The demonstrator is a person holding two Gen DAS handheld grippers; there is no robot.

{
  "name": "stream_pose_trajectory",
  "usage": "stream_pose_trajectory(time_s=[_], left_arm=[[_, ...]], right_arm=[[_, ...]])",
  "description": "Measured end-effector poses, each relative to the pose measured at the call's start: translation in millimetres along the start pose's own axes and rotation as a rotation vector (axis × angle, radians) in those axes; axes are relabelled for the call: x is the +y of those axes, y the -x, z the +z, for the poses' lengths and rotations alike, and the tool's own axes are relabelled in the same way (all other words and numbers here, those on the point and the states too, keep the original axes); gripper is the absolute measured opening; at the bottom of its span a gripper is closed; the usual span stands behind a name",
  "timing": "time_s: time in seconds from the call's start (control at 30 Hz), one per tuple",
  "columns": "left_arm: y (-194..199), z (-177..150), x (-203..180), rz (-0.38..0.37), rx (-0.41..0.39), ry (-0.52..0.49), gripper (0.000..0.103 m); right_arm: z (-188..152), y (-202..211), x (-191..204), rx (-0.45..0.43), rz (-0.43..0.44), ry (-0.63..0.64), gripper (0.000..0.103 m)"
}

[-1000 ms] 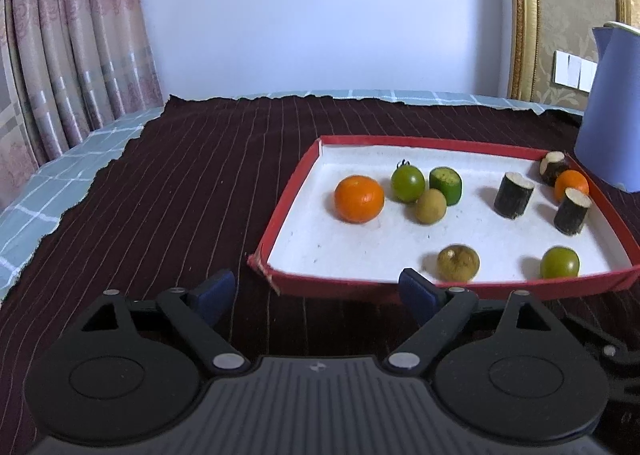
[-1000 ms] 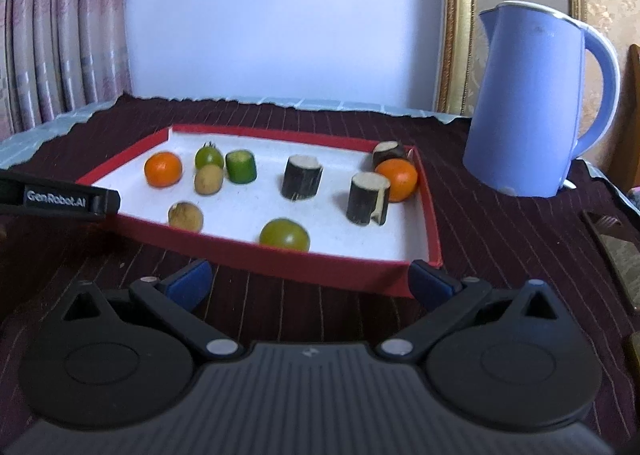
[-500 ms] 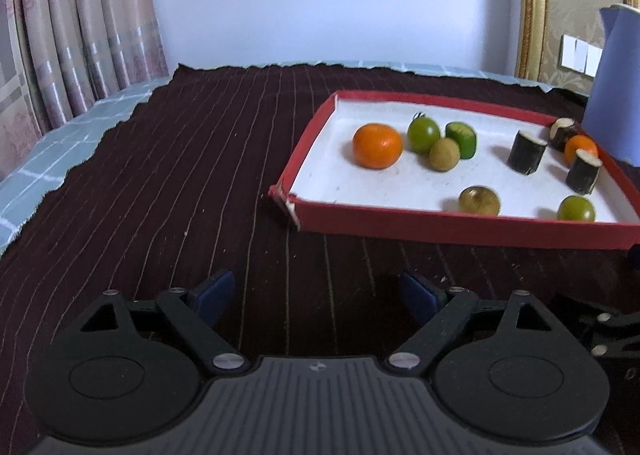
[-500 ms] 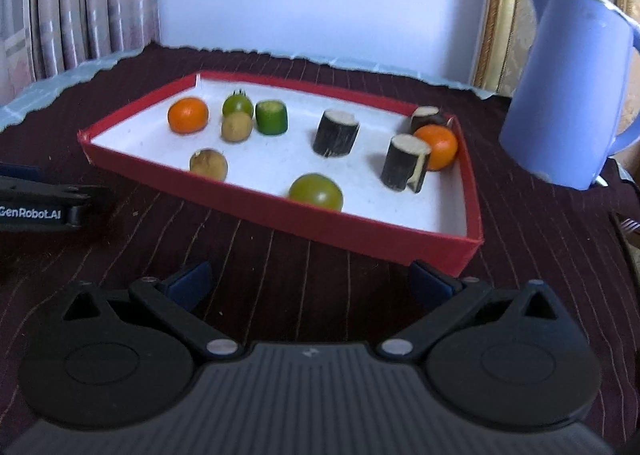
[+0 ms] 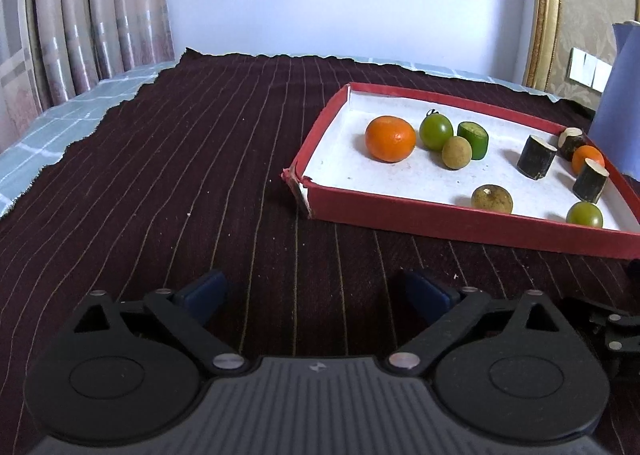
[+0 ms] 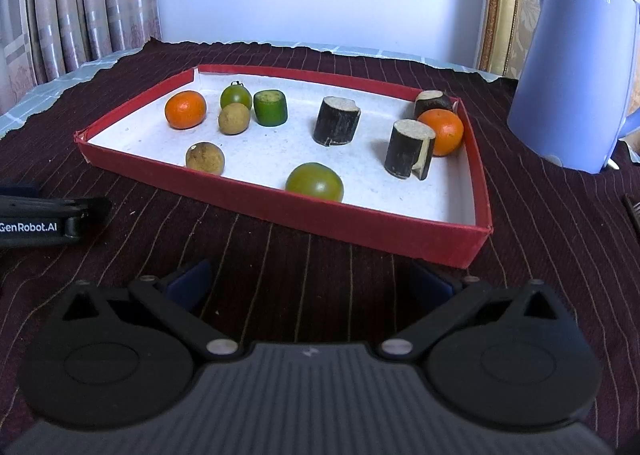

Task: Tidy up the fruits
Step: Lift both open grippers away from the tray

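left gripper [image 5: 316, 291] | black linkages, blue pads, silver screws, white "GenRobot.AI" lettering

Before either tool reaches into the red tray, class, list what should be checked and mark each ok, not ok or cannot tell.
1. Left tool open, nothing between its fingers: ok.
2. Right tool open and empty: ok.
3. Red cardboard tray flat on the dark striped cloth: ok.
4. All fruit inside the tray, e.g. the left orange tangerine: ok.
5. Blue plastic kettle clear of the tray: ok.
6. Fruit firmness: cannot tell.
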State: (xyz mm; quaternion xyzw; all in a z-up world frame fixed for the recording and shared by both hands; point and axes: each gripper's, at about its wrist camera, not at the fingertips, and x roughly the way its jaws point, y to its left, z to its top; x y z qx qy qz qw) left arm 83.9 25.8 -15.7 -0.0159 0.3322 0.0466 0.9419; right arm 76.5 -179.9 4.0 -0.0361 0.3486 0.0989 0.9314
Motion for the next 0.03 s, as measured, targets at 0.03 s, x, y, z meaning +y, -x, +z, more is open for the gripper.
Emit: stream_pose_trajectory(time_s=[0.03], left_arm=[[0.8,-0.5,-1.3,-0.001,0.001,-0.008,0.1]], right_arm=[[0.1,0.0,-0.3,0.0,0.0,-0.001,0.103]])
